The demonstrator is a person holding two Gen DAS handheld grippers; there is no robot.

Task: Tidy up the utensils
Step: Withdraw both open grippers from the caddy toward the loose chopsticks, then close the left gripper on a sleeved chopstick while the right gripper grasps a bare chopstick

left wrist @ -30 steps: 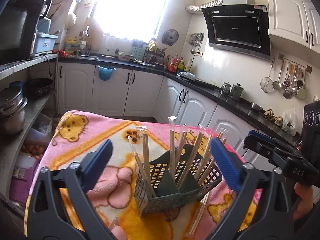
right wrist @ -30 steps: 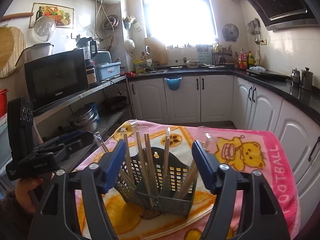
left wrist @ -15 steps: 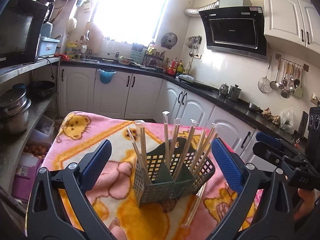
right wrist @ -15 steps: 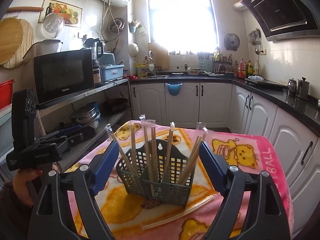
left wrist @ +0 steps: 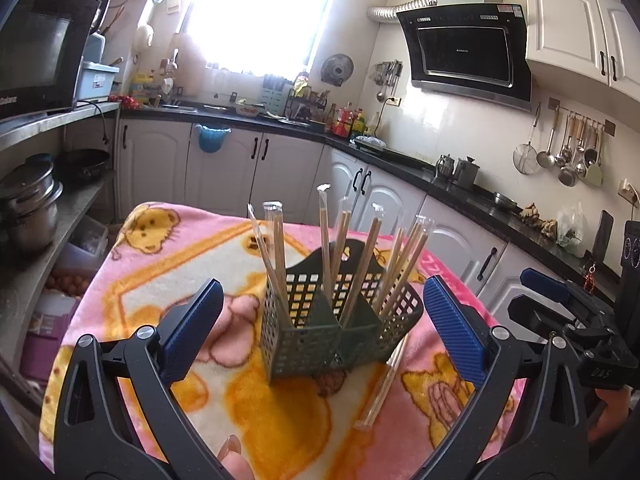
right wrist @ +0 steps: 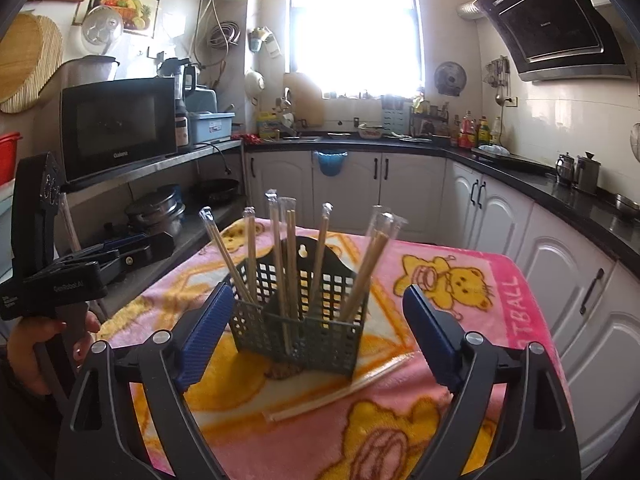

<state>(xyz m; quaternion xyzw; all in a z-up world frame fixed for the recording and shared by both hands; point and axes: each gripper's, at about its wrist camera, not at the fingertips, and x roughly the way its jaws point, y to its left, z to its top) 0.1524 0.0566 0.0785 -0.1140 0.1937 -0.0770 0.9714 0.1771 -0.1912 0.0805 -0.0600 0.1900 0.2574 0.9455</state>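
Observation:
A dark green perforated utensil basket [left wrist: 340, 328] [right wrist: 300, 324] stands on a pink and yellow bear blanket [left wrist: 168, 264] [right wrist: 460, 292]. Several wrapped pairs of chopsticks [left wrist: 276, 256] [right wrist: 290, 256] stand upright in its compartments. One more wrapped pair [left wrist: 382, 384] [right wrist: 336, 394] lies flat on the blanket beside the basket. My left gripper [left wrist: 320, 328] is open, held back from the basket with nothing between its fingers. My right gripper [right wrist: 316, 332] has its jaws opening, wide apart and empty, and the basket stands beyond them. Each gripper shows at the edge of the other's view.
White kitchen cabinets and a black counter [left wrist: 400, 160] run behind and to the right. Steel shelves on the left carry pots [left wrist: 28, 208] and a microwave [right wrist: 116, 124]. Ladles hang on the wall [left wrist: 568, 156]. The blanket's far and side edges drop off.
Both grippers have drawn back from the basket, which now looks smaller and further off. The right gripper's fingers have spread wider. The loose wrapped pair on the blanket has come into fuller view.

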